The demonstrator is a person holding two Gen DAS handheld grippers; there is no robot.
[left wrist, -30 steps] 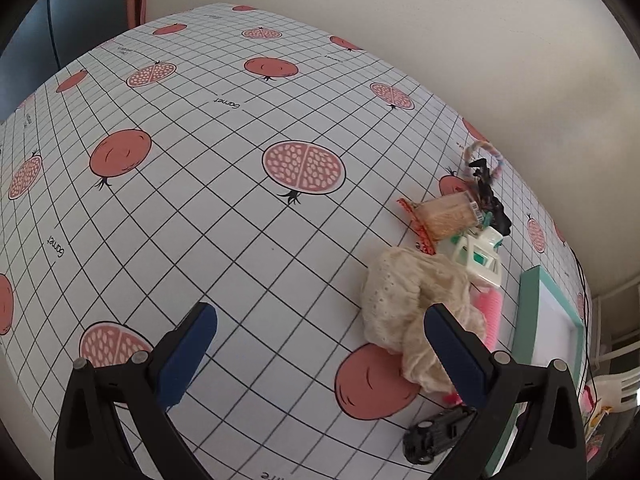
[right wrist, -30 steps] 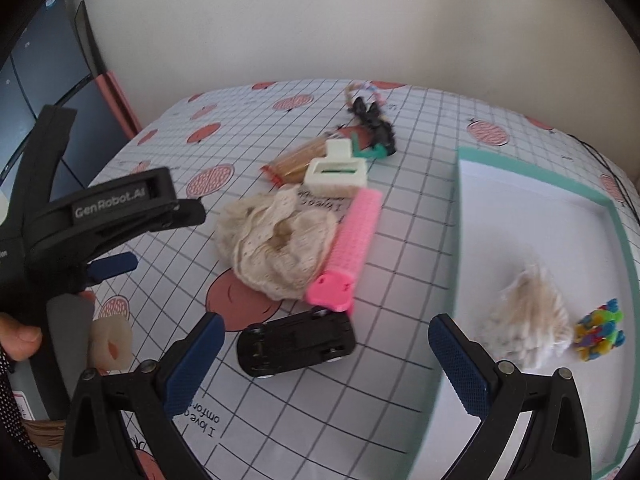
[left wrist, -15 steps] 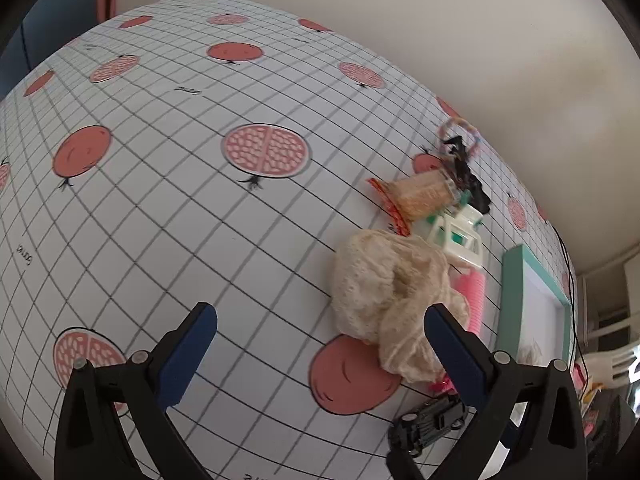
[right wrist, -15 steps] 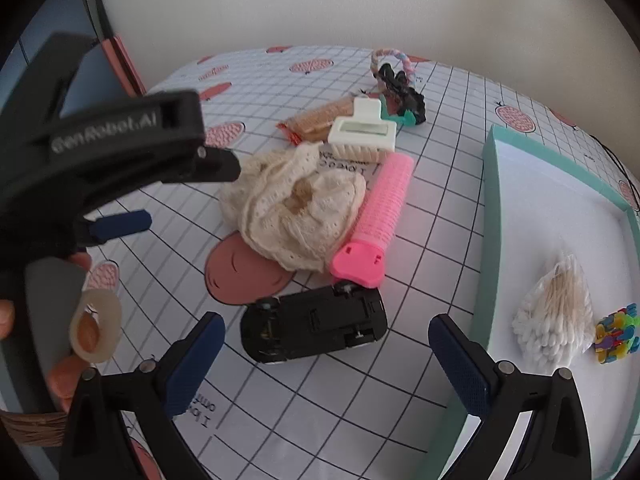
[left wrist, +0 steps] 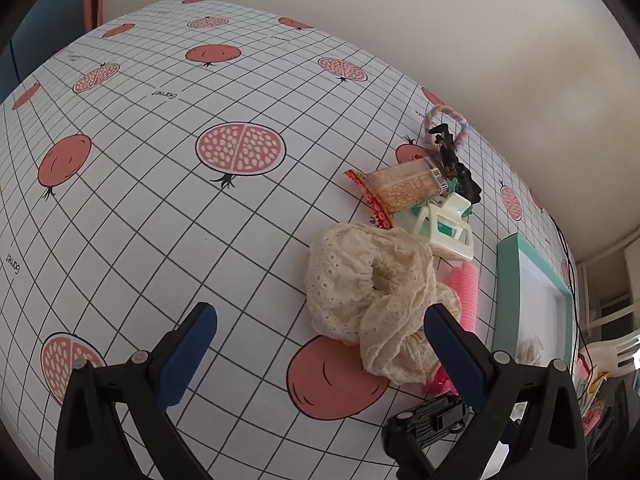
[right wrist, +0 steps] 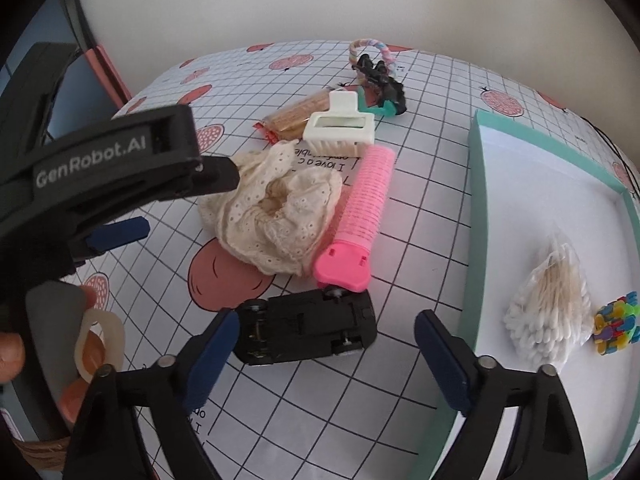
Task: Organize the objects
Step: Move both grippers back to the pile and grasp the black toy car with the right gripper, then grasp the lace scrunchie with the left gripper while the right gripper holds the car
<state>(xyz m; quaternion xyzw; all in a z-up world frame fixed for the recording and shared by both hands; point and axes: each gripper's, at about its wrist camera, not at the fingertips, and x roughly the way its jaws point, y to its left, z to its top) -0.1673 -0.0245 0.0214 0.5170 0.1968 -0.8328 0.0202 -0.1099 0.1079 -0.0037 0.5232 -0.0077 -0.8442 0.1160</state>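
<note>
I'm lining the right gripper, jaws spread and empty, over the toy car, lying upside down near the tray. It's rigid and light, so I'm gripping across its flanks. Left gripper is released too.

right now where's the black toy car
In the right wrist view the black toy car lies upside down on the tablecloth between the right gripper's open fingers, touching the pink hair roller's base, left of the teal tray.
</note>
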